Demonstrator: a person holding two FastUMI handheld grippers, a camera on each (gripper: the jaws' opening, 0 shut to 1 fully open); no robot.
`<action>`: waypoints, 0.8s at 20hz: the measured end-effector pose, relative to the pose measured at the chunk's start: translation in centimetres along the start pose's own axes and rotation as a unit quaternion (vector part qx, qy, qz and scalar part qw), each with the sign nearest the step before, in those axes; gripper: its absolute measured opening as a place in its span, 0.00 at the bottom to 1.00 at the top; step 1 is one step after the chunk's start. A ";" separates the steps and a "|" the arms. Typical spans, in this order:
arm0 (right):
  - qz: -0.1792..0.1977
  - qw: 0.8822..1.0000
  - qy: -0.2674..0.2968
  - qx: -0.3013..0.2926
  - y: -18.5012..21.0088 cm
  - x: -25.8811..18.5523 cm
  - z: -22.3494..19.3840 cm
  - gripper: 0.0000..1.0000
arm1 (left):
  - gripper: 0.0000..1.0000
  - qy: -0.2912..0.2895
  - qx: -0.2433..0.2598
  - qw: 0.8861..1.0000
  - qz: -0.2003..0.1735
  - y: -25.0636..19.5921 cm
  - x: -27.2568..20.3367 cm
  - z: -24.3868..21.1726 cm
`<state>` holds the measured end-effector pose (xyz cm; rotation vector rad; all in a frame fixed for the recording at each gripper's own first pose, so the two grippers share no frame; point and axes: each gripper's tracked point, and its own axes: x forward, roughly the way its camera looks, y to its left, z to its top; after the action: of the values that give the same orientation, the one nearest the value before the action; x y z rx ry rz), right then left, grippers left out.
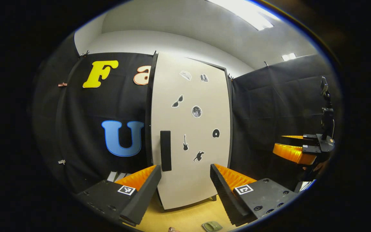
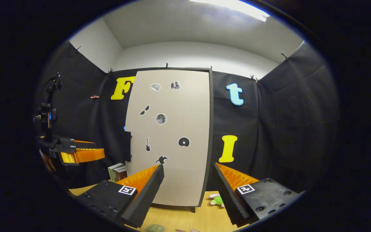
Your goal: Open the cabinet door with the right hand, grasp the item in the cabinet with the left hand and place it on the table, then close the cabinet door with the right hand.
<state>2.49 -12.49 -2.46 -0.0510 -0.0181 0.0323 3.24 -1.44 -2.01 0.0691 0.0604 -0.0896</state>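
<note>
**Cabinet door shut, both grippers held back from it**

The cabinet door [image 2: 169,135] stands closed, its dark handle [image 1: 165,150] on the left edge. This fits either a door yet to be opened or one closed again. A green toy [image 2: 217,200] lies on the worktop [image 2: 204,219] right of the cabinet; whether it is the item, I cannot tell. Left gripper [image 1: 185,180] and right gripper [image 2: 188,180] face the door, level, jaws wide apart and empty.
</note>
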 end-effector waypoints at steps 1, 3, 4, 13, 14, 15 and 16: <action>0.000 1.000 -0.001 0.000 -0.1 -0.1 0.0 0.97 | 0.95 0.001 0.000 1.000 -0.001 0.0 0.0 0.0; 0.001 1.000 -0.001 0.000 0.0 -0.3 0.0 0.97 | 0.95 0.001 0.001 1.000 0.001 0.1 0.0 0.0; 0.003 1.000 -0.001 -0.001 0.1 -0.2 0.0 0.97 | 0.96 0.001 0.002 1.000 0.001 0.1 0.0 -0.1; 0.008 1.000 0.001 0.006 0.2 -0.8 -0.1 0.97 | 0.96 0.004 -0.002 1.000 -0.002 -0.2 -0.2 -0.1; 0.009 1.000 0.002 0.008 0.2 -0.8 -0.1 0.97 | 0.96 0.005 -0.002 1.000 -0.001 -0.2 -0.2 -0.2; 0.011 1.000 0.003 0.009 0.2 -1.0 -0.1 0.97 | 0.96 0.007 -0.003 1.000 0.001 -0.2 -0.3 -0.3; 0.012 1.000 0.004 0.011 0.3 -1.1 -0.1 0.97 | 0.96 0.006 -0.002 1.000 0.003 -0.1 -0.4 -0.3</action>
<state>1.43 -12.23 -2.58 -0.0289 -0.0093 0.0572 2.85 -1.49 -2.29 0.0653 0.0726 -0.0826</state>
